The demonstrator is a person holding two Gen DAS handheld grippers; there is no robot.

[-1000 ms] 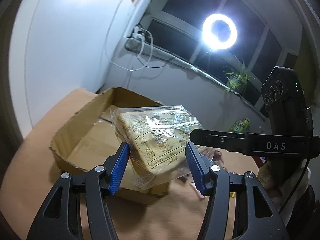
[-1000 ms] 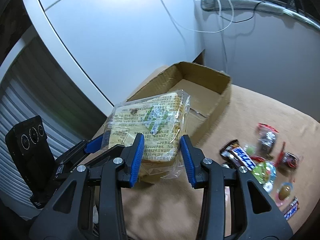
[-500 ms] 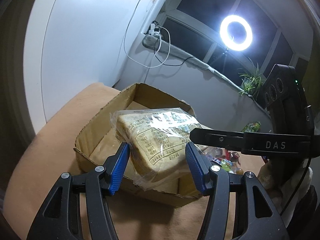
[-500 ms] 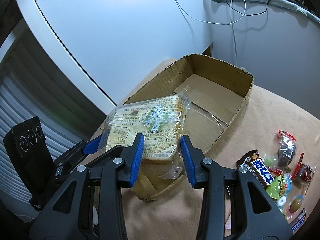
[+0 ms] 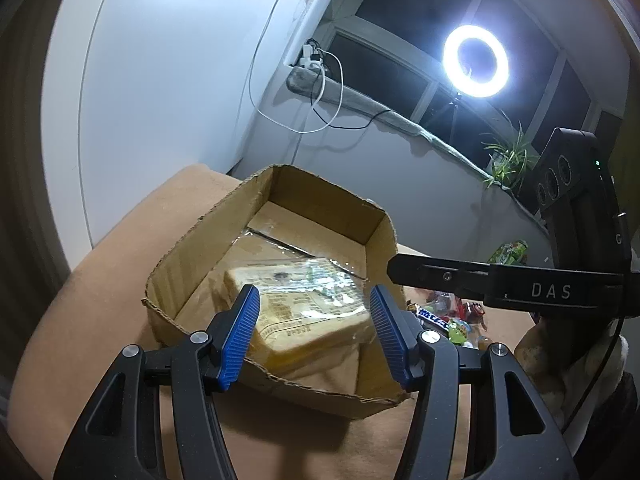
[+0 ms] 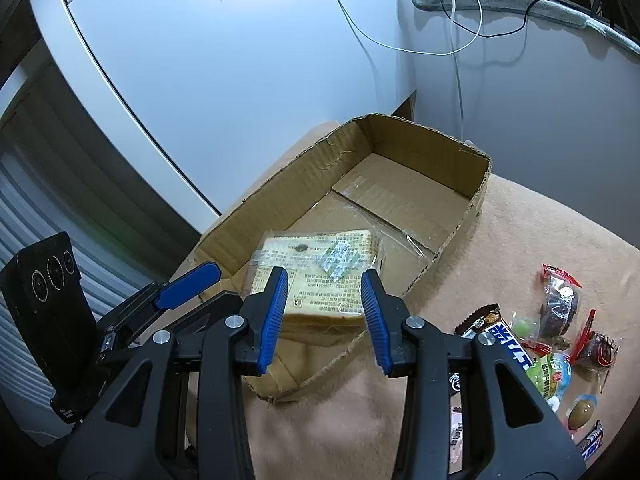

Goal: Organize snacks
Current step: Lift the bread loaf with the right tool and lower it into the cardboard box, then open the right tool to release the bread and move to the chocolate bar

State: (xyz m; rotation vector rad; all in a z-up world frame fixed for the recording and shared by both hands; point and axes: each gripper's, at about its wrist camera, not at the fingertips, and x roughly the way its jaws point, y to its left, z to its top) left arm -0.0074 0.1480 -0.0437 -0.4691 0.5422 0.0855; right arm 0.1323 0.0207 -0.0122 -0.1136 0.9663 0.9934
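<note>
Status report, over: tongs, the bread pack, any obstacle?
Left tongs, right tongs parted around bread pack; grip unclear. Pack low inside cardboard box. Nothing in the way; other snacks beside box.

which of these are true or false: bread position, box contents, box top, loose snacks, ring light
1. The bread pack is between the fingers of the right claw, inside the outline of the cardboard box. True.
2. The box already holds several candy bars. False: only the bread pack shows in it.
3. The box has a closed lid. False: its top is open.
4. The loose snacks lie on the tan cloth outside the box. True.
5. The ring light is switched off. False: it glows bright white.
</note>
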